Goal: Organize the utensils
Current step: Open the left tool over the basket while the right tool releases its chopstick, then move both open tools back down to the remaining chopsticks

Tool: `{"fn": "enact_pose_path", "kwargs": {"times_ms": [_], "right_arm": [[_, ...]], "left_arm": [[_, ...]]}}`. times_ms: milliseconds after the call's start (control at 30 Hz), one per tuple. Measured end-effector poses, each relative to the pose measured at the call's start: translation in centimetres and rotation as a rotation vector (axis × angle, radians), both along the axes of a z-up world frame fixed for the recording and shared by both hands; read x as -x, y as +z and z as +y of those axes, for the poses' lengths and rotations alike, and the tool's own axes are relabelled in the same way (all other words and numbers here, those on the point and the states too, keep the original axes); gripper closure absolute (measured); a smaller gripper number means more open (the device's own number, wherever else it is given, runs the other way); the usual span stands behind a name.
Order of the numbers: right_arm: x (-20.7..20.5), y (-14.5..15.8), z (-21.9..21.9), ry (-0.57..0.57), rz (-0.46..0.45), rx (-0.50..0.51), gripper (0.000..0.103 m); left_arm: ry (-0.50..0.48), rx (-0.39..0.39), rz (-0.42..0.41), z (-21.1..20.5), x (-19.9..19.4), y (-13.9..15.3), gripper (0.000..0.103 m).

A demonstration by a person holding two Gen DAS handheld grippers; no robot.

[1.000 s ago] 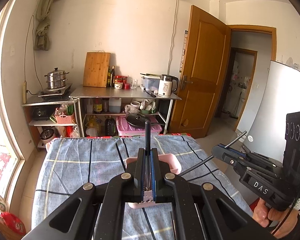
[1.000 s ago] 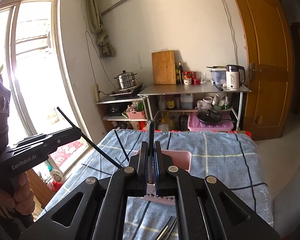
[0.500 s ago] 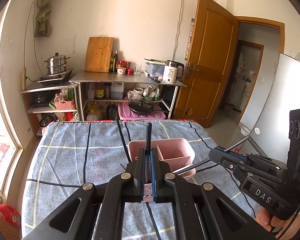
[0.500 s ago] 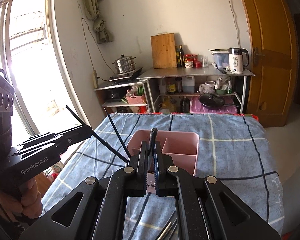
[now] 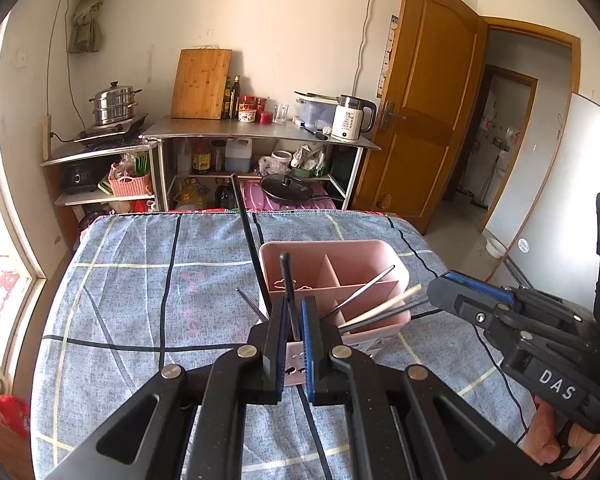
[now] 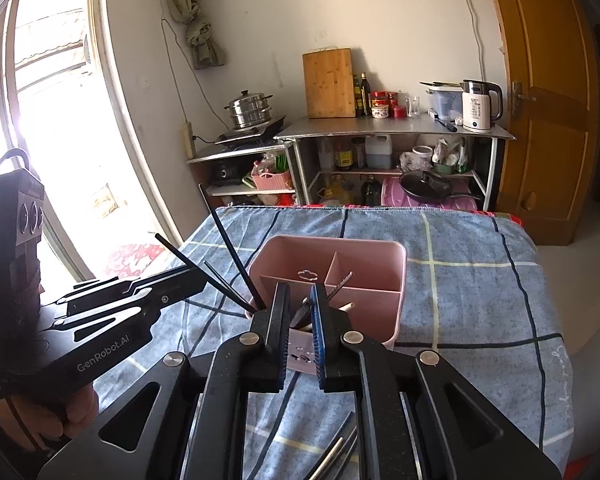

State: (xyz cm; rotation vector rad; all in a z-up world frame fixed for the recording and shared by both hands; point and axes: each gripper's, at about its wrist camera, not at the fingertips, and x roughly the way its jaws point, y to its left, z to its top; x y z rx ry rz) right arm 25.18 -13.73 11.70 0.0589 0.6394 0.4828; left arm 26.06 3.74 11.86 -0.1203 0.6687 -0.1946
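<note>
The black chopstick [image 5: 287, 292] stood pinched between the closed pads of the left gripper [image 5: 294, 334], its tip rising toward 12 o'clock just in front of the pink organizer [image 5: 332, 248]. The right gripper [image 6: 300, 320] hovered at the near wall of that organizer with its pads a little apart and nothing clamped between them. Seen from the left wrist, the right gripper came in from 3 o'clock, and its nose pointed at a metal rod [image 5: 360, 292] and a pale chopstick [image 5: 384, 304] leaning out of the near compartment; those were mostly hidden in the right wrist view behind its own pads. The right wrist view alone showed a serrated blade tip [image 6: 342, 282] poking above the divider, several utensils [image 6: 336, 456] lying on the cloth at 6 o'clock, and the left gripper entering from 9 o'clock. Beyond, the checked blue tablecloth [image 6: 480, 280] covered the table, and a steel shelf [image 5: 260, 132] with a kettle [image 5: 352, 118] stood against the far wall.
</note>
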Motion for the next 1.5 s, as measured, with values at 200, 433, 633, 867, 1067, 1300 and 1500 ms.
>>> {"fn": "enact_pose_path", "kwargs": {"times_ms": [200,433,633,867,1067,1300,1500], "right_arm": [[1.8,0.9,-1.1,-0.011,-0.045,-0.01,0.084],[5.2,0.3,-3.4,-0.037,-0.078,-0.033,0.084],[7.2,-2.2,-5.1,-0.076,-0.025,-0.02,0.084],[9.5,-6.1,-6.6,-0.073,0.085,-0.026,0.084],[11.0,-9.8,-6.9,-0.068,0.178,-0.021,0.084],[11.3,-12.1,-6.4,-0.063,0.235,-0.004,0.084],[10.6,-13.5,-5.4,-0.055,0.272,0.008,0.084]], "left_arm": [[0.019,0.008,-0.036,0.5,2.1,0.4,0.082],[0.032,0.04,-0.057,1.0,5.8,0.1,0.078],[0.003,0.049,-0.053,0.0,9.2,-1.8,0.078],[-0.027,0.037,-0.016,-1.5,12.5,-5.3,0.078],[-0.037,0.037,0.042,-2.3,14.3,-8.5,0.078],[-0.04,0.046,0.094,-2.7,14.7,-10.5,0.078],[-0.046,0.054,0.116,-3.0,14.1,-11.2,0.078]]}}
